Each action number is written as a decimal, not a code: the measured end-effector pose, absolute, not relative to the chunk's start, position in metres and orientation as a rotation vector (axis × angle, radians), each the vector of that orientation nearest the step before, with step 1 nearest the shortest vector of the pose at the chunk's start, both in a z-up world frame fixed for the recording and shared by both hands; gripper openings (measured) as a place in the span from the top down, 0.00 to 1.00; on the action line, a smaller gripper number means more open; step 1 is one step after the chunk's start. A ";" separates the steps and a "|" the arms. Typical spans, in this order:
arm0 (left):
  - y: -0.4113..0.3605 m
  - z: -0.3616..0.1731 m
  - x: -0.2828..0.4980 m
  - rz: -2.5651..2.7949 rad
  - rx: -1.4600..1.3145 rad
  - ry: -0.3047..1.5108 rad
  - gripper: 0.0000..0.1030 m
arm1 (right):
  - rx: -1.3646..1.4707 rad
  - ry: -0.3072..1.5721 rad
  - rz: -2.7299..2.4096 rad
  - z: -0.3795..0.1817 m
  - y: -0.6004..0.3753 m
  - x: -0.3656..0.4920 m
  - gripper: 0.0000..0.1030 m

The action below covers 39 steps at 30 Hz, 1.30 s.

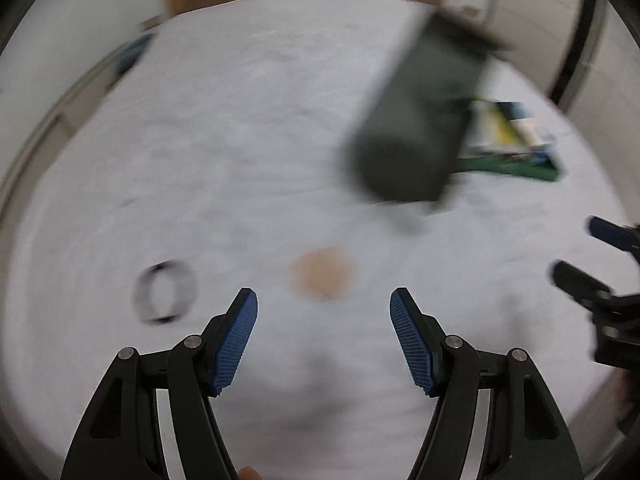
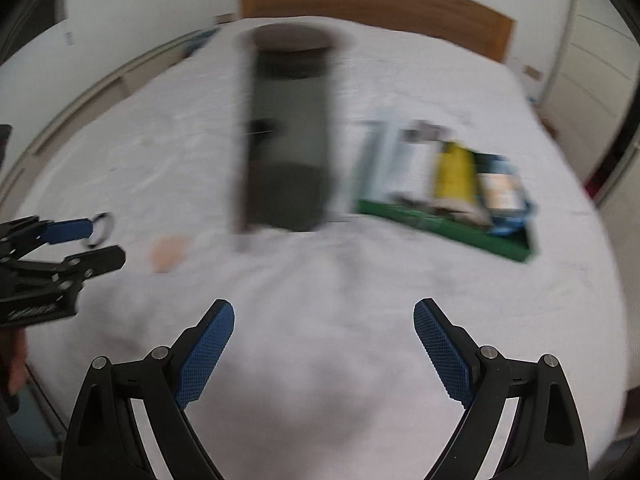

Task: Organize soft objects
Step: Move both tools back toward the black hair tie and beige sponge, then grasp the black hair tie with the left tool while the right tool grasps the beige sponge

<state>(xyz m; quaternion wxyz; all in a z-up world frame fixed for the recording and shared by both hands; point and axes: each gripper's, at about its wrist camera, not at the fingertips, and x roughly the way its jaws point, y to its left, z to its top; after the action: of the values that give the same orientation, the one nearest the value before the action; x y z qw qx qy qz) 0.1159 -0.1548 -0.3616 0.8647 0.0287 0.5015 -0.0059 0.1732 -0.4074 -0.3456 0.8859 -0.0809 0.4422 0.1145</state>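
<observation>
Empty still-life: both my left gripper (image 1: 324, 340) and right gripper (image 2: 324, 354) spread wide, holding nothing; tan pad (image 1: 321, 275) lies left of the dark bin (image 1: 416, 120) — approach slowly, centred.

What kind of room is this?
Probably a bedroom: a big bed with a white sheet, a wooden headboard at its far end, and what look like wardrobe doors beside it.

- Dark box (image 2: 286, 132) smeared by blur; its make unreadable.
- Folded items in the green tray (image 2: 460, 232) blur together.
- Ring (image 1: 165, 292) and tan disc (image 1: 321, 274) are soft-edged, material unclear.
</observation>
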 end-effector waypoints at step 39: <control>0.000 -0.474 0.166 -0.069 -0.012 1.140 0.56 | -0.103 1.074 0.198 -0.493 -0.217 0.283 0.89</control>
<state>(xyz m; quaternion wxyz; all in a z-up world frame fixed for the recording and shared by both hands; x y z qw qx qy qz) 0.1657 0.0003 -0.4742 0.8413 -0.0058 0.5395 -0.0325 0.2834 -0.2167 -0.4928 0.8534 -0.0489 0.5103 0.0942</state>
